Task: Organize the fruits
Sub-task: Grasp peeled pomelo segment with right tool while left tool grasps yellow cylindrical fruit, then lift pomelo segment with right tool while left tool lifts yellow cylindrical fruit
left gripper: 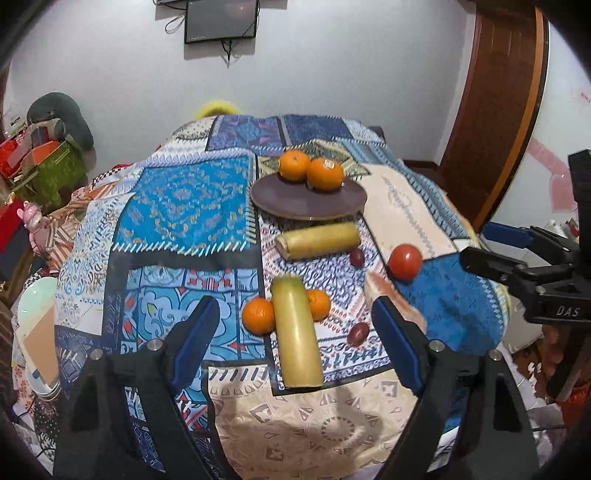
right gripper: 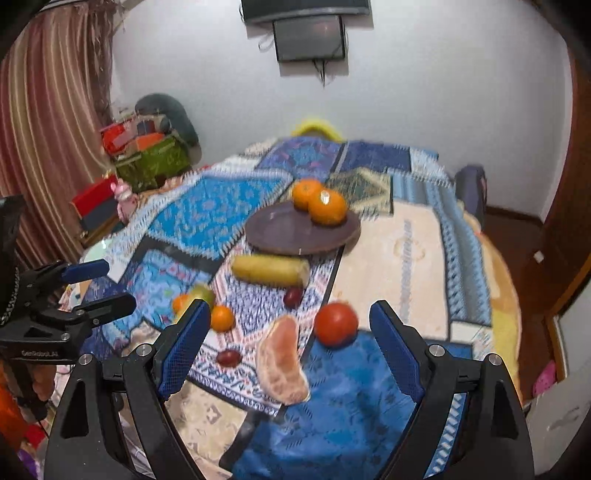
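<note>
A brown plate holds two oranges at the far middle of the patchwork-covered table. In front lie a yellow cylinder fruit, a second one between two small oranges, a tomato, a peeled citrus segment and two dark red grapes. My left gripper is open above the near cylinder. My right gripper is open over the segment and tomato.
Boxes and bags are piled at the left by a curtain. A wooden door stands at the right. A screen hangs on the back wall. Stacked plates sit at the table's left edge.
</note>
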Action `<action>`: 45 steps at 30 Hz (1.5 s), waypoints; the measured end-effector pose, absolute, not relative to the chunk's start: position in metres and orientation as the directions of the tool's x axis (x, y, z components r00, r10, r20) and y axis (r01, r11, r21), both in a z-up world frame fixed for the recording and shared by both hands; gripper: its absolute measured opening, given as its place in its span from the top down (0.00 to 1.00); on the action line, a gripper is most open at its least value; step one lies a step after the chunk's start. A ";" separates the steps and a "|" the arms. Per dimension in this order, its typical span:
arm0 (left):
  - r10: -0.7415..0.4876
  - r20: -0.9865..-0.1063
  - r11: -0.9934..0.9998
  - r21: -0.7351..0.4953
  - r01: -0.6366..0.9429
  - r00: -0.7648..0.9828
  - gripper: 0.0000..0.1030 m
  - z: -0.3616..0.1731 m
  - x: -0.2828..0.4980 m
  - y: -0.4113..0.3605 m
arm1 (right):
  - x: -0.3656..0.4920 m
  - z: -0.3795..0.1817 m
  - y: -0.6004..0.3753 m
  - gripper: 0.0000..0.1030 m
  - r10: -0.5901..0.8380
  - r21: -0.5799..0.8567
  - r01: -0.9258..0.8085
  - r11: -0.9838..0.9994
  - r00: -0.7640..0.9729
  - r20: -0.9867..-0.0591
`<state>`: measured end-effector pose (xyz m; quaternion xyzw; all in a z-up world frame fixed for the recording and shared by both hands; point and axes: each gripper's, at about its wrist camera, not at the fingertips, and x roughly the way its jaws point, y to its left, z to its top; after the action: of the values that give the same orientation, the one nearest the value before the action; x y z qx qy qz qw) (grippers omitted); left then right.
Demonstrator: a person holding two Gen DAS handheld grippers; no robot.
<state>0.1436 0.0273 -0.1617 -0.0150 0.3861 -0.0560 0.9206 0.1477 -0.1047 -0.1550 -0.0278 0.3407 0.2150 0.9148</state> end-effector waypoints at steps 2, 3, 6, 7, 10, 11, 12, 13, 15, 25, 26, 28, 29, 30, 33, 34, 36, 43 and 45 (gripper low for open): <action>-0.112 -0.729 0.993 -0.067 0.092 0.675 0.25 -0.172 0.147 0.026 | 0.154 -0.167 -0.102 0.17 0.375 0.104 -0.419 0.902 0.642 -0.668; -0.113 -0.736 0.993 -0.068 0.093 0.667 0.25 -0.176 0.149 0.025 | 0.156 -0.171 -0.100 0.17 0.373 0.102 -0.421 0.901 0.633 -0.679; -0.113 -0.756 0.993 -0.074 0.087 0.644 0.29 -0.190 0.155 0.026 | 0.160 -0.183 -0.098 0.17 0.386 0.119 -0.435 0.893 0.599 -0.702; -0.112 -0.764 0.994 -0.076 0.083 0.635 0.31 -0.195 0.157 0.027 | 0.163 -0.189 -0.095 0.20 0.394 0.130 -0.443 0.887 0.578 -0.715; -0.119 -0.795 0.993 -0.094 0.074 0.594 0.43 -0.211 0.166 0.028 | 0.168 -0.205 -0.088 0.31 0.397 0.140 -0.461 0.876 0.527 -0.752; -0.122 -0.800 0.993 -0.096 0.075 0.587 0.47 -0.215 0.168 0.028 | 0.170 -0.211 -0.085 0.33 0.398 0.147 -0.463 0.874 0.506 -0.765; -0.125 -0.807 0.992 -0.099 0.076 0.578 0.49 -0.219 0.170 0.028 | 0.173 -0.218 -0.083 0.37 0.398 0.157 -0.464 0.872 0.483 -0.780; -0.128 -0.812 0.992 -0.103 0.076 0.569 0.49 -0.223 0.171 0.028 | 0.175 -0.223 -0.082 0.39 0.399 0.165 -0.466 0.869 0.465 -0.790; -0.130 -0.817 0.992 -0.106 0.075 0.562 0.49 -0.228 0.174 0.028 | 0.180 -0.232 -0.080 0.40 0.401 0.178 -0.465 0.867 0.440 -0.804; -0.131 -0.839 0.991 -0.123 0.050 0.528 0.49 -0.248 0.192 0.027 | 0.191 -0.258 -0.076 0.48 0.402 0.201 -0.474 0.857 0.374 -0.836; -0.120 -0.837 0.993 -0.113 0.046 0.534 0.49 -0.249 0.192 0.026 | 0.191 -0.259 -0.075 0.48 0.399 0.193 -0.478 0.857 0.377 -0.836; -0.104 -0.832 0.995 -0.092 0.049 0.545 0.49 -0.248 0.193 0.024 | 0.191 -0.260 -0.073 0.48 0.393 0.180 -0.485 0.856 0.382 -0.837; -0.099 -0.829 0.995 -0.086 0.049 0.550 0.50 -0.248 0.193 0.023 | 0.191 -0.261 -0.072 0.48 0.389 0.173 -0.488 0.856 0.386 -0.836; -0.099 -0.827 0.995 -0.085 0.051 0.553 0.52 -0.248 0.192 0.023 | 0.191 -0.262 -0.071 0.49 0.385 0.163 -0.491 0.856 0.394 -0.835; -0.131 -0.826 0.991 -0.110 0.071 0.548 0.64 -0.246 0.192 0.022 | 0.190 -0.263 -0.067 0.57 0.362 0.122 -0.497 0.859 0.422 -0.831; -0.126 -0.827 0.992 -0.106 0.070 0.548 0.64 -0.245 0.192 0.021 | 0.190 -0.263 -0.067 0.58 0.369 0.128 -0.500 0.857 0.419 -0.829; -0.120 -0.827 0.993 -0.096 0.072 0.549 0.64 -0.245 0.192 0.020 | 0.192 -0.262 -0.069 0.59 0.373 0.136 -0.495 0.858 0.419 -0.828; -0.123 -0.820 0.992 -0.100 0.071 0.559 0.64 -0.237 0.189 0.022 | 0.192 -0.253 -0.074 0.60 0.399 0.171 -0.476 0.863 0.431 -0.809; -0.120 -0.809 0.993 -0.096 0.072 0.575 0.64 -0.231 0.186 0.022 | 0.191 -0.245 -0.076 0.60 0.405 0.172 -0.473 0.864 0.449 -0.796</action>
<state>0.1860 0.0222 -0.2307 -0.0262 0.4578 -0.0541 0.8870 0.1908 -0.0765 -0.2449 -0.0375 0.4568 0.2581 0.8505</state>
